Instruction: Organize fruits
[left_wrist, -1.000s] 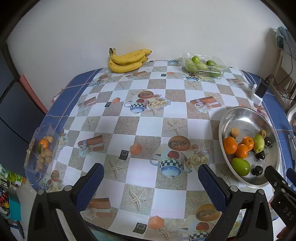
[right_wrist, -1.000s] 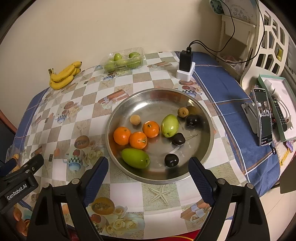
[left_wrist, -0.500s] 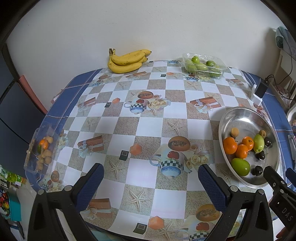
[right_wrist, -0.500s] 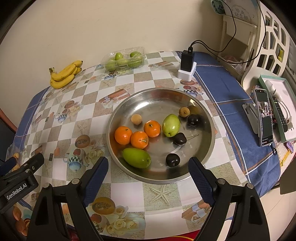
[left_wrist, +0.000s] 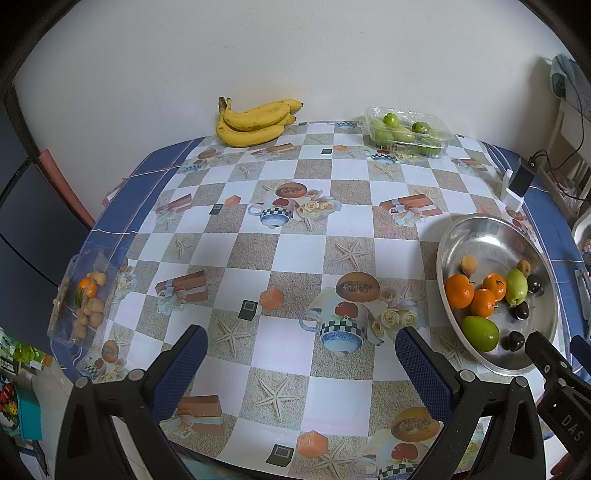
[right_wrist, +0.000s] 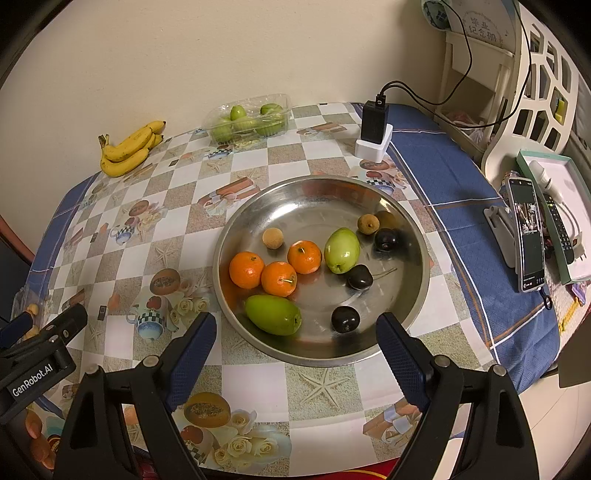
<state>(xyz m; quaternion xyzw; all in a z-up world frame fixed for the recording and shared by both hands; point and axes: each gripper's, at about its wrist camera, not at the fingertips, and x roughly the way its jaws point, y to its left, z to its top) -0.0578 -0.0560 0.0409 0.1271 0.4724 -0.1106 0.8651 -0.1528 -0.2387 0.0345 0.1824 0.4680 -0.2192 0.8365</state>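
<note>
A round steel dish (right_wrist: 317, 192) (left_wrist: 476, 236) holds three oranges (right_wrist: 279, 278), two green fruits (right_wrist: 273, 314), two small brown fruits (right_wrist: 272, 237) and three dark cherries (right_wrist: 345, 319). My right gripper (right_wrist: 295, 334) hovers open over the dish's near rim, with nothing between its blue pads. My left gripper (left_wrist: 301, 350) stands open above the checked tablecloth, left of the dish, and is empty. A clear box (left_wrist: 83, 299) with an orange and brown fruits sits at the table's left edge. Bananas (left_wrist: 255, 122) and a clear tray of green fruit (left_wrist: 406, 133) lie by the wall.
A black charger on a white block (right_wrist: 375, 129) stands behind the dish. Right of the table, a phone on a stand (right_wrist: 526, 236), a remote and a boxed item (right_wrist: 554, 206) rest beside a white chair (right_wrist: 532, 96). The wall runs close behind the table.
</note>
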